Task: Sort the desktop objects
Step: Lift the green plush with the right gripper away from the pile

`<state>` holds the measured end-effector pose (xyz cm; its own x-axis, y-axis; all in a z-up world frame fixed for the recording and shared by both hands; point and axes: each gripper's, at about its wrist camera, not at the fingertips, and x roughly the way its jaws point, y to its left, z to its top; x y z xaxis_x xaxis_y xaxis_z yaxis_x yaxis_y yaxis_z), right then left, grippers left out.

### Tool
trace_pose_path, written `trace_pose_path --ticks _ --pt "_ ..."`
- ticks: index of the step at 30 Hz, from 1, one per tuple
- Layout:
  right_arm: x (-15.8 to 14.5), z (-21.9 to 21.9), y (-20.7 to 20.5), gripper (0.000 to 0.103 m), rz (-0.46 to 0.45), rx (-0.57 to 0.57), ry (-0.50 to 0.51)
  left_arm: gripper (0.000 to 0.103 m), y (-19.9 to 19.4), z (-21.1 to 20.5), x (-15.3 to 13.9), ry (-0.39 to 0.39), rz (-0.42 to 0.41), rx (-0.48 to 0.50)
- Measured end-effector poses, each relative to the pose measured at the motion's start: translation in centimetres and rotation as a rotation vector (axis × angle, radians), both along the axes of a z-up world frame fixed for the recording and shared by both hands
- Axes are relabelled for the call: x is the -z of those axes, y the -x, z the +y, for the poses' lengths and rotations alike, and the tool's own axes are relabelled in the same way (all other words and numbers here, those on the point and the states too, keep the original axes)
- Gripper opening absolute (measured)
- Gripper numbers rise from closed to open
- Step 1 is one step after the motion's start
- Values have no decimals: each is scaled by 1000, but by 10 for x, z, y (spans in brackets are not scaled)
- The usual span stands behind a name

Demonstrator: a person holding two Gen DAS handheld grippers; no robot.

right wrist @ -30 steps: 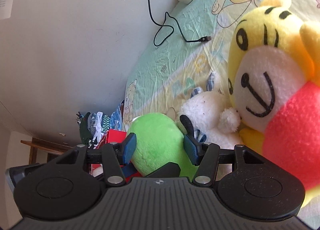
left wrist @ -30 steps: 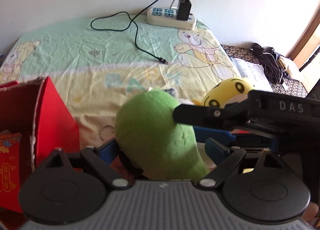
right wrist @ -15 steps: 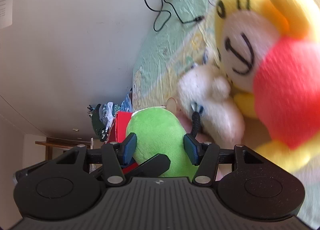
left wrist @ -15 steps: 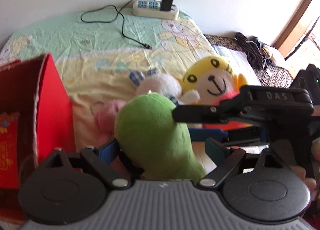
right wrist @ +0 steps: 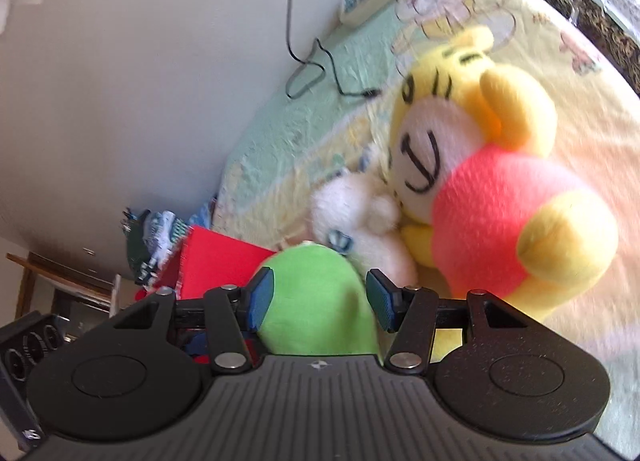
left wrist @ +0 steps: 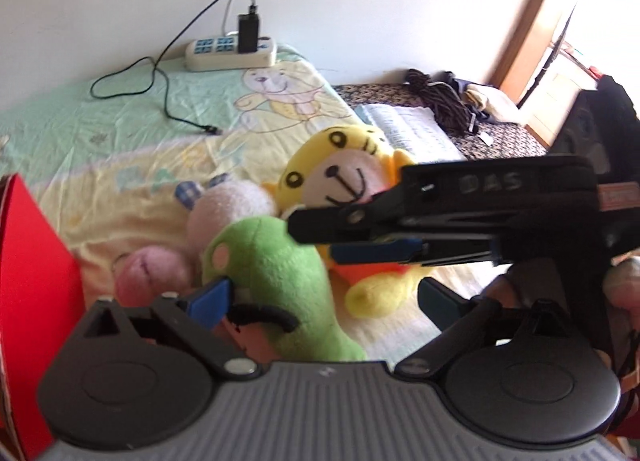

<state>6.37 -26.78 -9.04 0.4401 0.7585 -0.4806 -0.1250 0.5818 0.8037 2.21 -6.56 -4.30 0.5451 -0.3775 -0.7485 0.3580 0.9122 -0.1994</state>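
Op: Bedsheet (left wrist: pixel 132 133) with cartoon bears covers the surface; white wall behind, power strip (left wrist: pixel 230 55) at the far edge with one black charger (left wrist: pixel 249 33) plugged in and its cable (left wrist: pixel 160 85) trailing over the sheet.

Obs: Which step?

Op: I judge it a hand-over of the green plush (left wrist: pixel 276 281). My right gripper (right wrist: pixel 318 297) has its jaws pressed on either side of it, narrow gap, so I log it as clamped on the toy. My left gripper (left wrist: pixel 320 301) stands wide open: one blue pad is near the plush's side, the other well clear, so it grips nothing.

Obs: Where is the toy exactly?

Op: Between both tools, just in front of the pile of other toys, beside the red box (left wrist: pixel 36 261) at my left. Whether it rests on the sheet or is lifted, I cannot tell.

Obs: Next move?

Op: Likely carry it over the red box with the right tool, then open. The soft body may sag or snag.

Obs: Count?

Op: Four plush toys: one green, one yellow tiger (left wrist: pixel 348 181), one white (left wrist: pixel 232 205), one pink (left wrist: pixel 154 273). One box, one power strip, two grippers.
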Motion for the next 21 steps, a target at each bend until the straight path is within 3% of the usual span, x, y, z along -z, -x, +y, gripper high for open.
trace_pose_path --ticks 4,5,9,14,18,21 --pt "5 8 -4 58 6 -63 21 99 9 -3 0 -25 -22 51" --pt "6 12 -3 63 3 -81 37 99 10 0 0 -24 -19 51" --pt "14 20 -9 68 13 -114 72 97 11 18 1 -3 -5 6" --pt "26 4 -12 66 84 -91 -31 97 0 34 16 38 63 -48" --pt "33 -10 -8 65 126 -60 -105 95 -10 22 25 54 78 -14" --pt "35 -16 -7 64 136 -54 -136 88 -21 14 37 52 110 -11"
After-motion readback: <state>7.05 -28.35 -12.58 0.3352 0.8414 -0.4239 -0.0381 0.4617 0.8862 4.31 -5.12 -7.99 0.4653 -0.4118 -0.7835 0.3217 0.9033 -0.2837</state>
